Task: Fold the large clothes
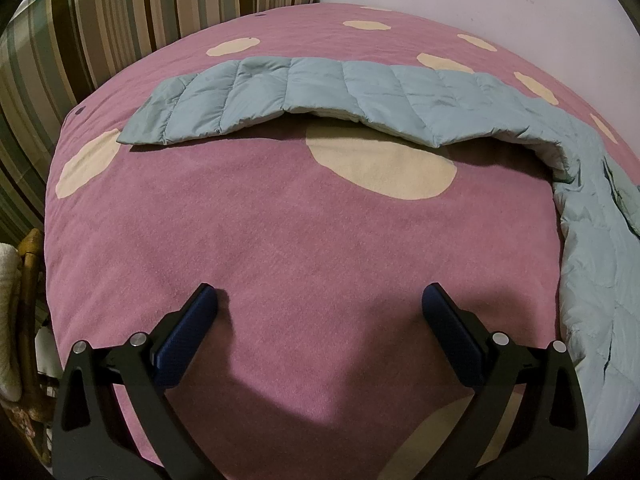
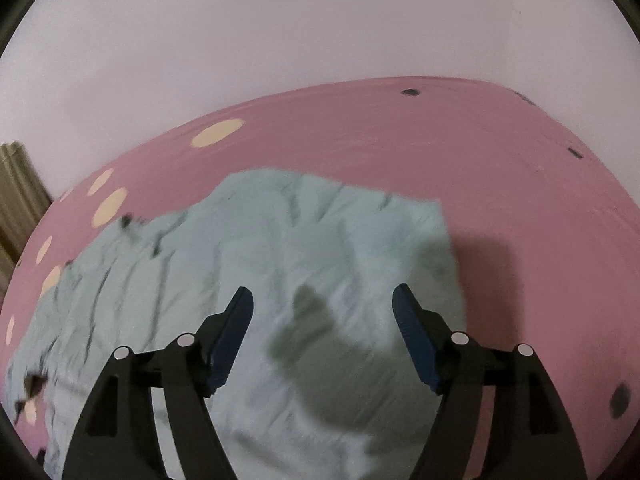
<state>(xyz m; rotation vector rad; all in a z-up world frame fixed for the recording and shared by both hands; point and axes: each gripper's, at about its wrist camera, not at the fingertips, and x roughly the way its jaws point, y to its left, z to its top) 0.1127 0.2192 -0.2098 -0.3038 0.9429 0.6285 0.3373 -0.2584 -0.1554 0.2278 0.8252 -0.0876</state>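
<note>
A pale blue quilted jacket lies on a pink bed cover with cream dots. In the left wrist view its sleeve (image 1: 304,92) stretches across the far part of the bed and its body (image 1: 600,248) runs down the right edge. My left gripper (image 1: 320,304) is open and empty above bare cover (image 1: 304,240), well short of the sleeve. In the right wrist view, which is blurred, the jacket's body (image 2: 280,248) fills the middle. My right gripper (image 2: 323,308) is open and empty just above it.
A striped curtain (image 1: 100,32) hangs at the back left, and a pale wall (image 2: 280,40) stands behind the bed. A wicker chair (image 1: 24,320) stands beside the bed's left edge. The cover (image 2: 520,200) extends to the right of the jacket.
</note>
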